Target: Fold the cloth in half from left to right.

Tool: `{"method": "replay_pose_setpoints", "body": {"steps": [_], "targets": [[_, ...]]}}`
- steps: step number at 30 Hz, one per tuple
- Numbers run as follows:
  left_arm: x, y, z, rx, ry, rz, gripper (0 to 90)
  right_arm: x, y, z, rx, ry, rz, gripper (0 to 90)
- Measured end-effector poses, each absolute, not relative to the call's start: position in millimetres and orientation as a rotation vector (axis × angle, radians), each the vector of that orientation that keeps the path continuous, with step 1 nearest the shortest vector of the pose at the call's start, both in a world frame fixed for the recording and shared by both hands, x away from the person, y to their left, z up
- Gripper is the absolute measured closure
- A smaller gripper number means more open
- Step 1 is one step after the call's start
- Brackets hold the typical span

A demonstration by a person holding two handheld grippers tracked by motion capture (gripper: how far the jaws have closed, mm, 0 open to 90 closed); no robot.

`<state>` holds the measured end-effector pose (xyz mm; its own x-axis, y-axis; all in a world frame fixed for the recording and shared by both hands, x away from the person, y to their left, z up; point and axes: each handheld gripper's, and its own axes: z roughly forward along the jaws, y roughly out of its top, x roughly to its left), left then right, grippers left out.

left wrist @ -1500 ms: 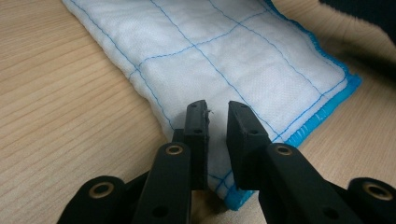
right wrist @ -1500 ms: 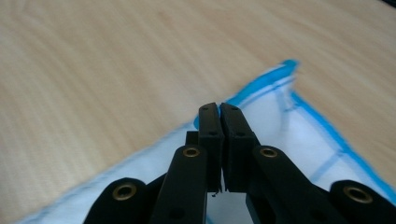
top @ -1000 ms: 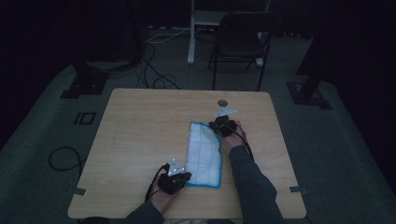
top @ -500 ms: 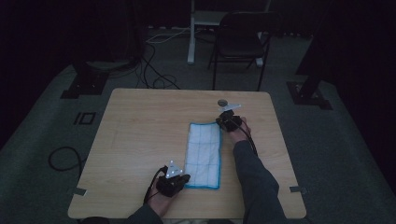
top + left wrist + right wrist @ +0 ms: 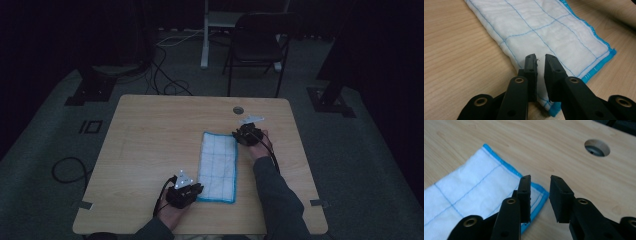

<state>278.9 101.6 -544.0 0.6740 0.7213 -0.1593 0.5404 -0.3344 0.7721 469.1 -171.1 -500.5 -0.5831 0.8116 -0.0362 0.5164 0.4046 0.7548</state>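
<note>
A white cloth with a blue grid and blue hem lies flat and folded long on the wooden table. My left gripper is at its near left corner. In the left gripper view the cloth lies under the left gripper, whose jaws have just been opening and stand slightly apart with nothing between them. My right gripper is at the cloth's far right corner. Its jaws have also just been opening. The right gripper is open over the corner of the cloth, gripping nothing.
A round cable hole sits in the table just beyond the right gripper, also seen as a hole in the right gripper view. A dark chair and floor cables lie behind the table.
The right hand has shifted slightly at the cloth's far corner. The cloth and the left hand stay where they were.
</note>
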Motion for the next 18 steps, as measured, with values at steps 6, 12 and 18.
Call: {"method": "replay_pose_setpoints", "body": {"steps": [6,12,18], "targets": [[288.6,105.5,-536.8,2.007,0.983,0.298,81.0,460.7,-171.8,-510.9,1.145,2.292,1.010,70.2],[298.4,108.5,-529.0,1.997,0.980,0.321,81.1,457.5,-171.3,-514.7,1.148,2.306,1.035,72.4],[310.0,109.1,-521.2,1.996,0.964,0.348,81.0,453.6,-170.8,-514.3,1.143,2.301,1.052,72.2]]}}
